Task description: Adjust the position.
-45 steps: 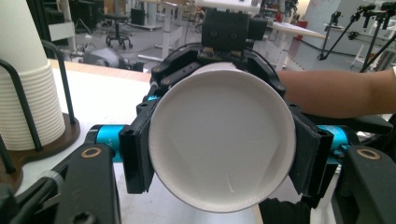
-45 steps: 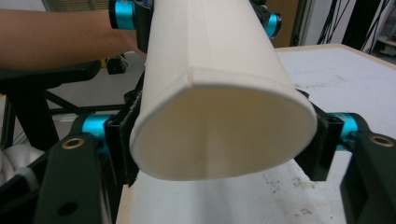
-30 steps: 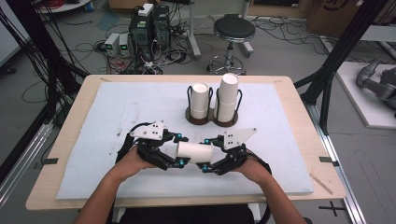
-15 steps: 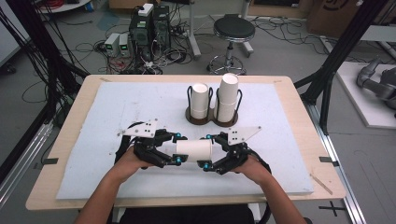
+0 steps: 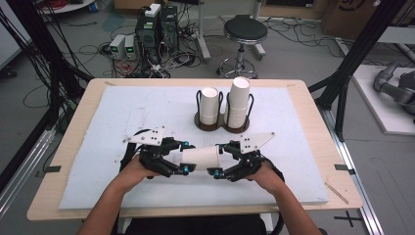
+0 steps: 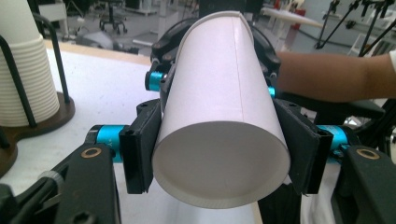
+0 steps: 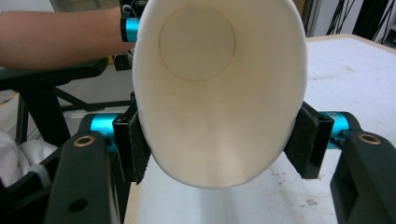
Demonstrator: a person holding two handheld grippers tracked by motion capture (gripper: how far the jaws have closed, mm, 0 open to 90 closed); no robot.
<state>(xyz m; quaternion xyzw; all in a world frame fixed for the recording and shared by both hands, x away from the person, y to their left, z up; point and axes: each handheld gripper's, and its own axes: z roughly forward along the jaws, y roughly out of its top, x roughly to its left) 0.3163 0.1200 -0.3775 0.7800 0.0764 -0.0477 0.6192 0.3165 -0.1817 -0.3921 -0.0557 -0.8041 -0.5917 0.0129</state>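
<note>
two wire holders (image 5: 222, 125) hold cup stacks (image 5: 238, 103); grippers clamp an empty paper cup (image 5: 199, 158).

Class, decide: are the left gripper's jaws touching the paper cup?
Touching. In the left gripper view, the left gripper has both black pads pressed flat against the sides of the paper cup, no gap visible.

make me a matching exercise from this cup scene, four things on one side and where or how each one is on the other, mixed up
Things:
1. paper cup
2. left gripper
3. right gripper
4. cup holder

Places or states:
A. jaws on the cup's open rim end
B. stands upright at the far middle of the table, holding two stacks of cups
C. lies on its side, held off the table between both grippers
D. jaws shut on the cup's closed bottom end

Pairs: 1-C, 2-D, 3-A, 4-B
</note>
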